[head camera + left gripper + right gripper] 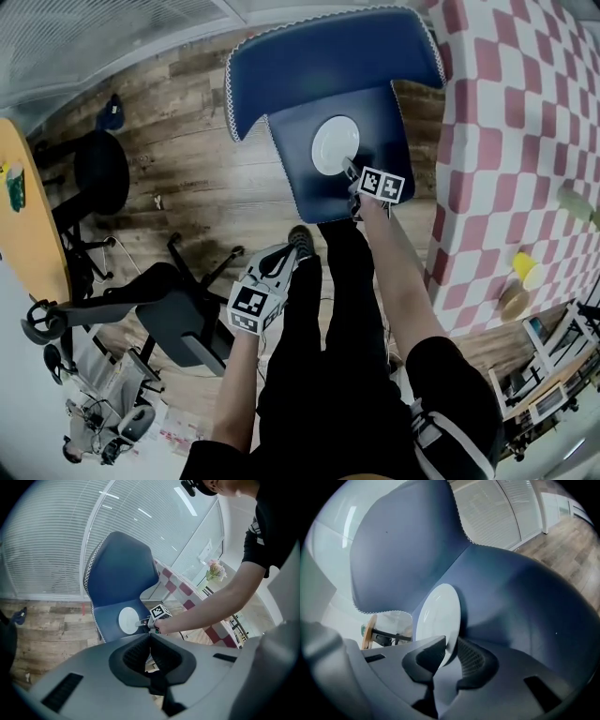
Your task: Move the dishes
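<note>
The person stands over a blue chair [302, 183], both arms hanging forward and down. The right arm reaches out nearly straight, its forearm bare, and brings the right gripper [349, 170] steeply down onto the seat, marker cube uppermost. Its jaws stand partly apart with the near rim of the white plate [334, 145] between them; in the right gripper view the rim sits against one pad, but no firm clamp shows. The plate lies flat on the chair's seat, close to the backrest. The left arm is drawn back beside the person's left leg, holding the left gripper [281, 261] lower and well apart from the chair, angled down toward the wooden floor [178, 178]. Its jaws are closed together with nothing between them. A table [525, 112] under a red-and-white checked cloth stands just beside the chair.
</note>
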Demonstrator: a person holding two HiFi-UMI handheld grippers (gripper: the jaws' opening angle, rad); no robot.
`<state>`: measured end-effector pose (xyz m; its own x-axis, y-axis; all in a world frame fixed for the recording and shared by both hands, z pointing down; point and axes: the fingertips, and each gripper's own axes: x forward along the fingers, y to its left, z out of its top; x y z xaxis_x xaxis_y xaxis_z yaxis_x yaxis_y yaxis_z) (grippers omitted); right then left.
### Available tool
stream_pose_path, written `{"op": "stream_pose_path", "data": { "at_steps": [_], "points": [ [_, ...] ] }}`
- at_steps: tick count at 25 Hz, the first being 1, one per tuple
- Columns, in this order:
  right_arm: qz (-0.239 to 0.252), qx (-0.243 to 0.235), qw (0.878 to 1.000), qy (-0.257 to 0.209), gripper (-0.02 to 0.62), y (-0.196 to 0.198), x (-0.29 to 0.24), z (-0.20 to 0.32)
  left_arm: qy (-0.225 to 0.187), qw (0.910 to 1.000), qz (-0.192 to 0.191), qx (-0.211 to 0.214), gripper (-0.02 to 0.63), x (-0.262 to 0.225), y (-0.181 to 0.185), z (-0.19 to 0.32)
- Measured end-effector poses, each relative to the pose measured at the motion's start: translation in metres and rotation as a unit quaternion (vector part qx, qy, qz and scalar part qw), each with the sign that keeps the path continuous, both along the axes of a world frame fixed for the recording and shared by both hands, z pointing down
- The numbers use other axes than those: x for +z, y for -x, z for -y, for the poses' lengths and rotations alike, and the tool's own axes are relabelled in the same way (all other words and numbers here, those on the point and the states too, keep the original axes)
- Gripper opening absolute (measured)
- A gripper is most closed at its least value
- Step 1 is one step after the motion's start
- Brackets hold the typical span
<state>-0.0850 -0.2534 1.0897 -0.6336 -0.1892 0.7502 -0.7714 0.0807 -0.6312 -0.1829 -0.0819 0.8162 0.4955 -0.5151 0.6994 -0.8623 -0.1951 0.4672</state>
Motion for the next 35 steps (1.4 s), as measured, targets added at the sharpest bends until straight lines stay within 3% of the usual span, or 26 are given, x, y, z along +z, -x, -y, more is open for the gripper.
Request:
{"op": "stream_pose_path", "data": {
  "at_steps": [12, 17, 26, 30, 35],
  "points": [
    [0.072, 0.055, 0.996, 0.019, 0.028, 0.013, -0.032, 0.002, -0.014, 0.9999, -0.007, 0.002, 0.023, -0.017, -0.002, -0.006],
    [0.081, 0.034, 0.996, 0.012, 0.026, 0.022, -0.056, -0.008, -0.025, 0.9997, -0.006, 0.007, 0.023, -0.036, 0.001, -0.016],
    [0.095, 0.037, 0.995, -0.020, 0.026, 0.040, -0.137, -0.030, -0.057, 0.9978, 0.007, 0.033, 0.023, -0.092, 0.016, -0.050],
    [0.092, 0.047, 0.994, -0.035, 0.026, 0.034, -0.184, -0.053, -0.068, 0.9958, 0.026, 0.056, 0.023, -0.123, 0.015, -0.081],
    [0.099, 0.076, 0.990, -0.059, 0.026, 0.024, -0.244, -0.069, -0.094, 0.9933, 0.021, 0.064, 0.023, -0.164, 0.019, -0.105]
  ]
}}
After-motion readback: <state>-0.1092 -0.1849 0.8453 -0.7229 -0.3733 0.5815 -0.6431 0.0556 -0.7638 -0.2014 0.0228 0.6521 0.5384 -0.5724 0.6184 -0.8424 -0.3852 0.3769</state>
